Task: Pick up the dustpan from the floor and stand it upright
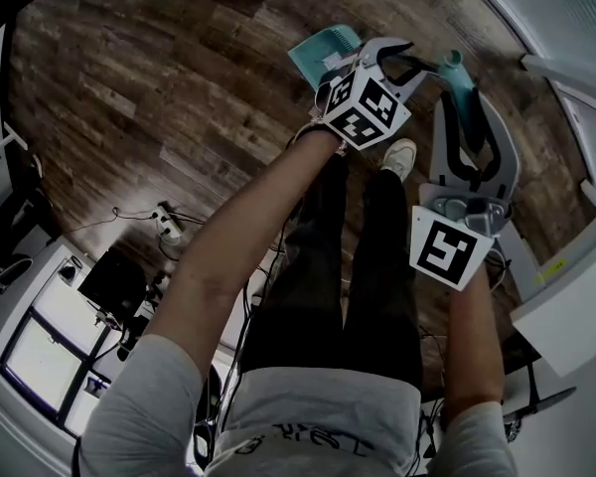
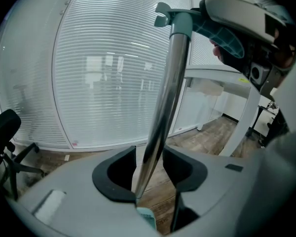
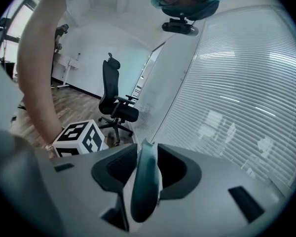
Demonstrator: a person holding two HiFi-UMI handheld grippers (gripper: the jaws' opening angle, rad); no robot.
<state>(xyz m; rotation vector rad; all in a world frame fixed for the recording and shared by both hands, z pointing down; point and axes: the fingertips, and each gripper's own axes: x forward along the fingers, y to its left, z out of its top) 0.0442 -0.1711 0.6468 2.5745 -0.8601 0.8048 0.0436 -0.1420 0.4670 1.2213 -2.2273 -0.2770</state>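
In the head view the person stands on a dark wood floor (image 1: 129, 87), one white shoe (image 1: 399, 155) showing. A power strip (image 1: 169, 225) with loose cables lies to the left, and a white desk (image 1: 576, 306) is close on the right. The dustpan (image 1: 326, 50) shows its teal pan just beyond the left gripper (image 1: 405, 60), while the right gripper (image 1: 464, 102) sits at the teal handle (image 1: 457, 73). Only the left gripper view shows the metal pole (image 2: 170, 83), which rises steeply between that gripper's spread jaws without being squeezed. It runs up to the handle in the other gripper, with white blinds (image 2: 113, 73) and a desk leg (image 2: 246, 117) behind it. A sliver of the pan shows below the jaws. The right gripper view shows its jaws pinching the handle. Beyond them are the left gripper's marker cube (image 3: 81, 137), the person's arm (image 3: 39, 73), a black office chair (image 3: 113, 102) and the same blinds along a glass wall.
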